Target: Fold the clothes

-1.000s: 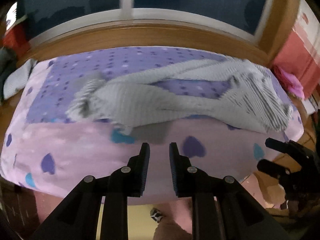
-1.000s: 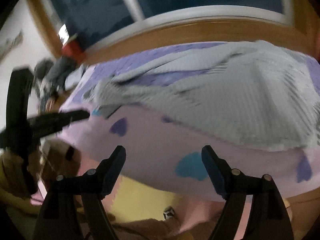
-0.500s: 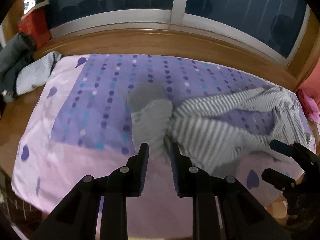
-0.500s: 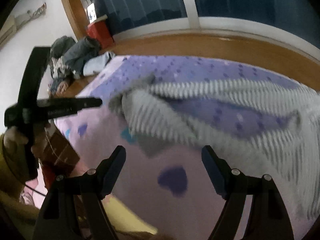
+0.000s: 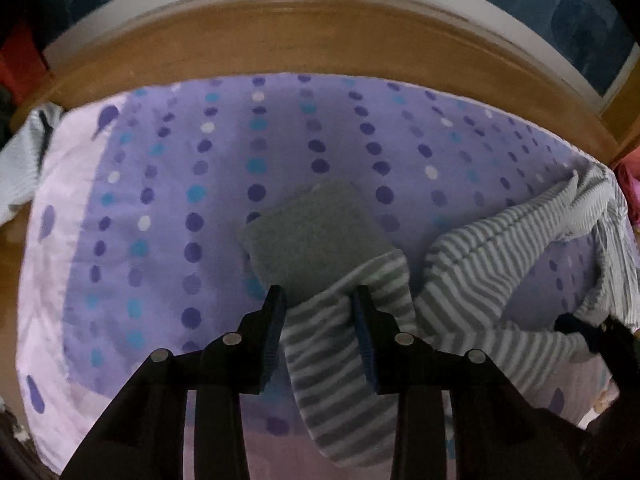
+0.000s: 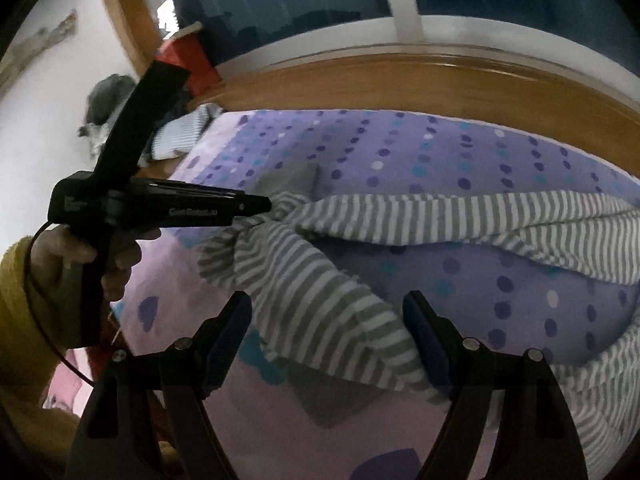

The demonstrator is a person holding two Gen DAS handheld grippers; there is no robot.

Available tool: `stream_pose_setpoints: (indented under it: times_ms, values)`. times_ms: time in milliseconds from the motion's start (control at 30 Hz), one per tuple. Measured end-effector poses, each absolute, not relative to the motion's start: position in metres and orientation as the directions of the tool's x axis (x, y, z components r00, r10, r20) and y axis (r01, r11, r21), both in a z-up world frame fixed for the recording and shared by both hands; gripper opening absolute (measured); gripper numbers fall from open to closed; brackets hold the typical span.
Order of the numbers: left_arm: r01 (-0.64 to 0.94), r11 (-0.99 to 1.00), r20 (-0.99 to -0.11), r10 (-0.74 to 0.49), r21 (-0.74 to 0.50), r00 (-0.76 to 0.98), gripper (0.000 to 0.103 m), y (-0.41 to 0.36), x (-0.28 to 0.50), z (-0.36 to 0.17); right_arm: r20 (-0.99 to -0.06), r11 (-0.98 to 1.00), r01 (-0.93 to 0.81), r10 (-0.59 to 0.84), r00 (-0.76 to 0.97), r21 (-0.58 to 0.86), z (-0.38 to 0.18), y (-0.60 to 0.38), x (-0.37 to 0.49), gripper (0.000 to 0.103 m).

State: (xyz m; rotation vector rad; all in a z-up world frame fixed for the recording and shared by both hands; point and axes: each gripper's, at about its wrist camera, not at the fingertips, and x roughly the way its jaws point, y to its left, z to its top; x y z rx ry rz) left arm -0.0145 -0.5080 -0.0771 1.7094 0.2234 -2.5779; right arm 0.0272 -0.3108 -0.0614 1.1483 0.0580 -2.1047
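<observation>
Lying crumpled on the bed [image 5: 160,184], the striped garment [image 6: 320,296] is not yet folded. Left tongs [image 5: 320,334], part open, straddle its sleeve; right tongs [image 6: 328,338], wide open, hold nothing.

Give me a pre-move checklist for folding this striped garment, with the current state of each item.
1. Left hand-held gripper has fabric between its fingers: ok, the striped garment runs through the gap near its plain grey cuff.
2. Left grip closed firmly on the fabric: cannot tell, the jaws stand apart around it.
3. Right hand-held gripper ready to grasp: ok, jaws wide open with striped fabric lying between them.
4. Garment spread flat for a fold: not ok, it lies bunched and twisted across the bedspread.
5. Bedspread free where the fold would land: ok, the dotted purple area is bare.
</observation>
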Motion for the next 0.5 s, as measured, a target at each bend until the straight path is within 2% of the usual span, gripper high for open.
stream_pose_setpoints:
  times_ms: [200, 400, 433, 467, 500]
  values:
    - [0.056, -0.996, -0.910, 0.039, -0.069, -0.414, 0.043, -0.504, -0.018, -0.082, -0.773, -0.797, 0.547, -0.509, -0.379, 0.257, -0.070, -0.319, 0.028, 0.079]
    - [0.050, -0.994, -0.886, 0.066, -0.100, -0.458, 0.045, -0.504, -0.011, -0.084, -0.803, -0.819, 0.544, -0.444, -0.399, 0.182, -0.074, -0.330, 0.032, 0.077]
    - [0.049, -0.993, -0.881, 0.075, -0.110, -0.467, 0.041, -0.503, -0.009, -0.084, -0.808, -0.821, 0.547, -0.430, -0.402, 0.164, -0.074, -0.332, 0.033, 0.075]
    - [0.045, -0.991, -0.874, 0.089, -0.125, -0.479, 0.033, -0.504, -0.005, -0.085, -0.812, -0.821, 0.551, -0.419, -0.406, 0.148, -0.075, -0.334, 0.034, 0.069]
    - [0.026, -0.985, -0.865, 0.135, -0.168, -0.484, 0.017, -0.505, -0.003, -0.085, -0.814, -0.820, 0.557, -0.412, -0.410, 0.135, -0.075, -0.336, 0.035, 0.060]
